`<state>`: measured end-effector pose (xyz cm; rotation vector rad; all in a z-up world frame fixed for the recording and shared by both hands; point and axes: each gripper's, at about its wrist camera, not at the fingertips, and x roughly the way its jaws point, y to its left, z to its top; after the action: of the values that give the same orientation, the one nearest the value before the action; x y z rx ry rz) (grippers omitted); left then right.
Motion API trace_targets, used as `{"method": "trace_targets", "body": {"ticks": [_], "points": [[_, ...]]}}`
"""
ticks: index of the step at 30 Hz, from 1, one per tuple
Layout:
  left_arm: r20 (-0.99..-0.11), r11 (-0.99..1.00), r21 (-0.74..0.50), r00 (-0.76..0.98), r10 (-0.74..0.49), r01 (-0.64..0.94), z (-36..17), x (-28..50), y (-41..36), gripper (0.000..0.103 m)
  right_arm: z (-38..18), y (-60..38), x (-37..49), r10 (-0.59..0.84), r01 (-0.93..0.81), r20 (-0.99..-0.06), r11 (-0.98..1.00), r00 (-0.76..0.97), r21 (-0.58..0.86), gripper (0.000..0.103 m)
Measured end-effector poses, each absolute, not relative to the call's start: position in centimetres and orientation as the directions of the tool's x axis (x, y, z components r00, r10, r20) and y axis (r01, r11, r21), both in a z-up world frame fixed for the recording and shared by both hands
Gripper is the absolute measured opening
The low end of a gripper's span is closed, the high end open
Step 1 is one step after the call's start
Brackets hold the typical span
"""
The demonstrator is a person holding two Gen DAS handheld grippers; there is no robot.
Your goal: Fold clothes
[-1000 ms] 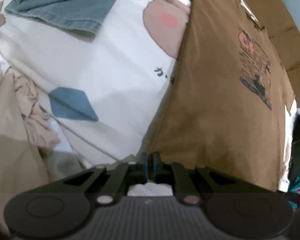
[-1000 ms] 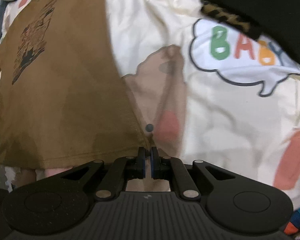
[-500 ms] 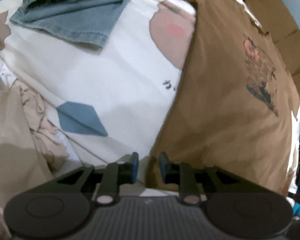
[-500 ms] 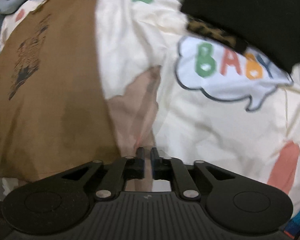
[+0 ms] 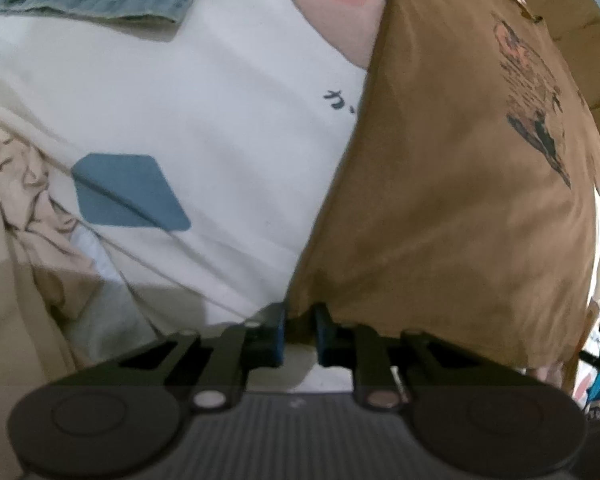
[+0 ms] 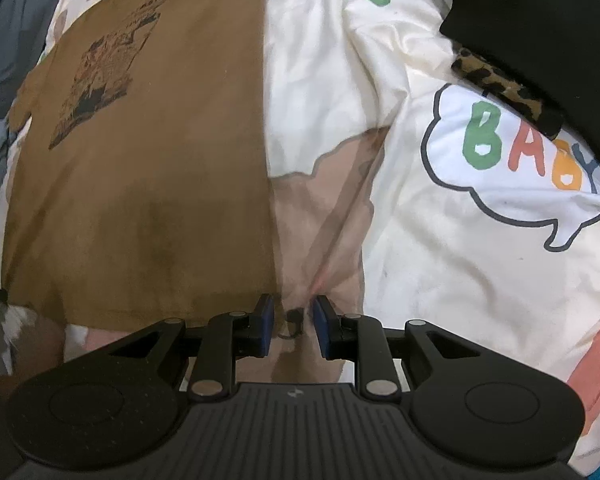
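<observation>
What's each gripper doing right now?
Left gripper: closing around the brown T-shirt's corner, not pinched yet.
Right gripper: opening, holding nothing.

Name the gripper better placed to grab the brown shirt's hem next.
Left. The left gripper is closing its jaws right at the brown shirt's hem corner. The right gripper is opening over the printed sheet, beside the shirt's edge.

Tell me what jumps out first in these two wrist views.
The brown T-shirt with a dark chest print lies flat across the cartoon-print bedsheet, filling the right of the left wrist view. On the right of the right wrist view, the sheet's BABY speech bubble stands out. The left gripper is closing over the shirt's hem corner; the right gripper is opening beside the other corner.
</observation>
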<state>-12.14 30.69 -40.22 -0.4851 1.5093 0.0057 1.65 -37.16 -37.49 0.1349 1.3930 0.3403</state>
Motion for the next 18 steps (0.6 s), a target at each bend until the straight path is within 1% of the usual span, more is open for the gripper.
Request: {"method": "trace_targets", "body": {"ticks": [5,10,15,18], "points": [[-0.956,0.917,-0.293,0.062,-0.288,-0.27,-39.7,-11.8,30.6,0.013,-37.1,-36.9,1.5,0.36,-0.193,-0.922,0.923,0.139,0.331,0.025],[-0.958,0.923,-0.285,0.058,-0.279,-0.26,-39.4,-11.7,30.6,0.012,-34.9,-36.6,2.1,0.407,-0.25,-0.891,0.901,0.2,0.356,0.025],[-0.96,0.925,-0.279,0.057,-0.273,-0.257,-39.2,-11.5,30.6,0.012,-37.5,-35.7,2.9,0.339,-0.313,-0.931,0.906,0.135,0.284,0.025],[-0.96,0.926,-0.279,0.058,-0.273,-0.253,-38.8,-11.5,30.7,0.012,-39.0,-35.4,3.1,0.329,-0.338,-0.939,0.899,0.102,0.278,0.025]]}}
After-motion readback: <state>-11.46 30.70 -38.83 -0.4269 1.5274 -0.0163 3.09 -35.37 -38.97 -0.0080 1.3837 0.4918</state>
